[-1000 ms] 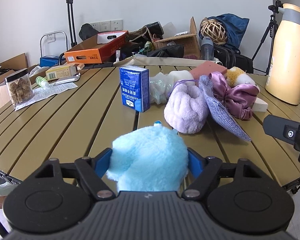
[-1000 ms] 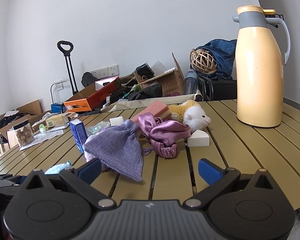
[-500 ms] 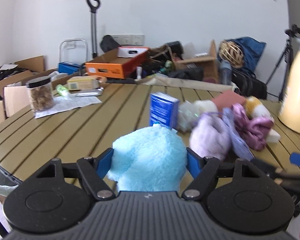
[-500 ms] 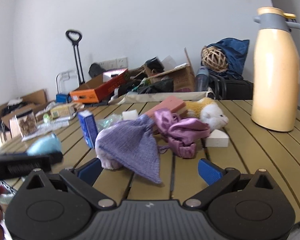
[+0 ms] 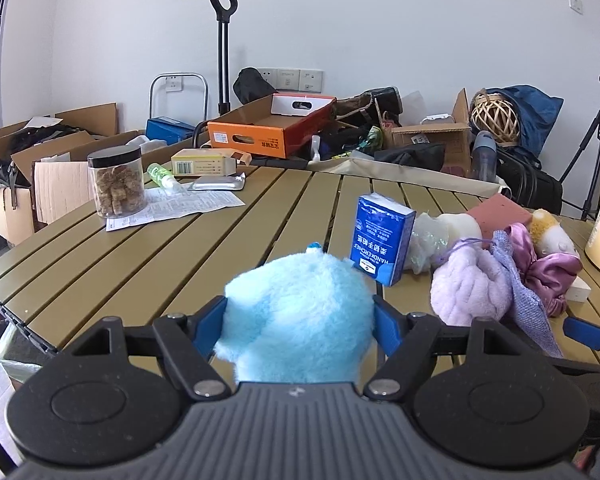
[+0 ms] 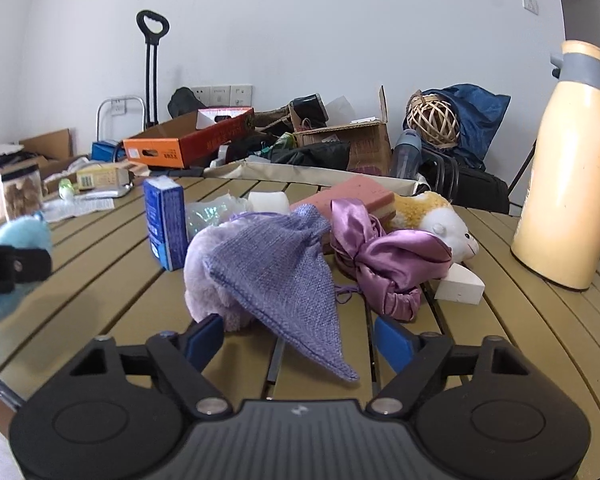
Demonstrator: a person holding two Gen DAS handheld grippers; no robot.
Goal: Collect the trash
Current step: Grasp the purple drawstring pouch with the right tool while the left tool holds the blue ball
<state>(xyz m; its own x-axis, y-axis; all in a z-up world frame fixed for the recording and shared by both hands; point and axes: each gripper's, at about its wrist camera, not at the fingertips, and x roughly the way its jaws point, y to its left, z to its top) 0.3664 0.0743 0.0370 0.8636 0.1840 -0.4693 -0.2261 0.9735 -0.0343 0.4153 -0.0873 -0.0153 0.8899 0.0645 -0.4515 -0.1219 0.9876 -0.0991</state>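
My left gripper [image 5: 300, 326] is shut on a light blue fluffy plush [image 5: 300, 300], held just above the near edge of the slatted table [image 5: 180, 260]. In the right wrist view that plush [image 6: 18, 232] shows at the far left. My right gripper [image 6: 298, 340] is low over the table with its jaws closing. The hanging corner of a purple knitted pouch [image 6: 272, 272] lies between the pads, which do not press on it. The pouch drapes over a lilac fluffy bundle [image 6: 198, 268]. A blue tissue pack [image 6: 166, 220] stands to its left.
Around the pouch lie a purple satin cloth [image 6: 392, 260], a yellow-white soft toy [image 6: 440, 220], a pink sponge [image 6: 356, 196] and a white wedge [image 6: 460, 288]. A cream thermos [image 6: 564, 184] stands at the right. A jar [image 5: 116, 184] and a paper sheet [image 5: 180, 206] sit far left.
The right gripper has moved in toward the purple pouch and its jaws have narrowed around the pouch's corner. The left gripper, still holding the blue plush, has swung leftward.
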